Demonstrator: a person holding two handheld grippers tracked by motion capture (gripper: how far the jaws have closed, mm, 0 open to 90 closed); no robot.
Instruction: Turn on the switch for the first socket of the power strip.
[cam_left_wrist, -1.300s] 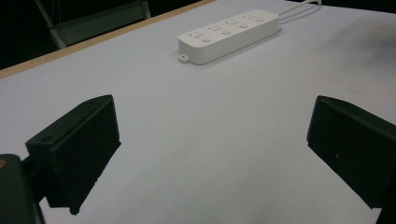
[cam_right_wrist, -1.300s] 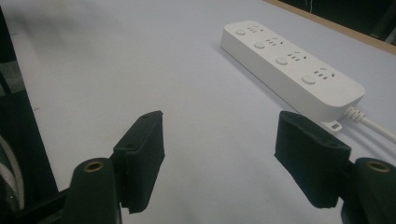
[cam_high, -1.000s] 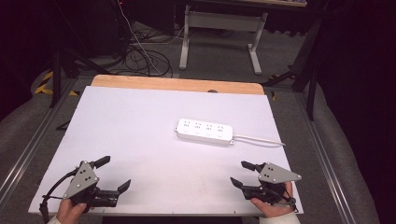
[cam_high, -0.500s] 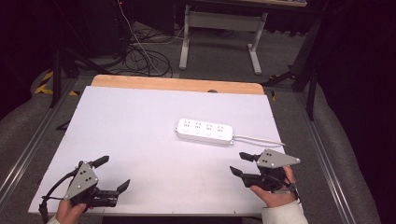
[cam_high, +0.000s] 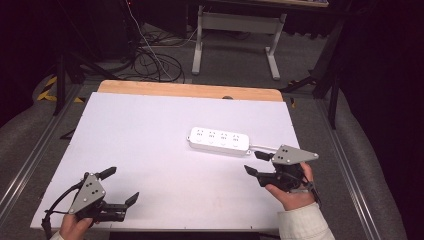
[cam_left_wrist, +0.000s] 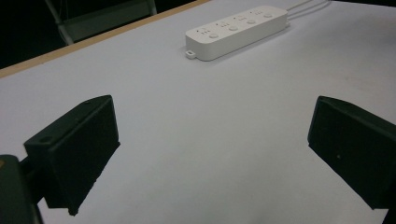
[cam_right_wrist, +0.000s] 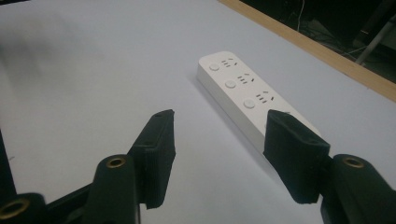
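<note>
A white power strip (cam_high: 219, 141) lies flat on the white table top (cam_high: 150, 135), right of centre, its white cable (cam_high: 262, 147) running off to the right. The strip also appears far ahead in the left gripper view (cam_left_wrist: 236, 31) and just beyond the jaws in the right gripper view (cam_right_wrist: 252, 105). My right gripper (cam_high: 255, 163) is open, held in a hand a short way in front of the strip's right end, not touching it. My left gripper (cam_high: 120, 185) is open near the table's front left corner, with nothing between its jaws.
A wooden strip (cam_high: 190, 91) edges the table's far side. Beyond it stand a desk frame (cam_high: 235, 35) and loose cables on the floor (cam_high: 150, 60). Metal rails (cam_high: 30, 160) run along both sides of the table.
My right gripper has moved forward and slightly up the table toward the power strip's right end. The left gripper has stayed where it was.
</note>
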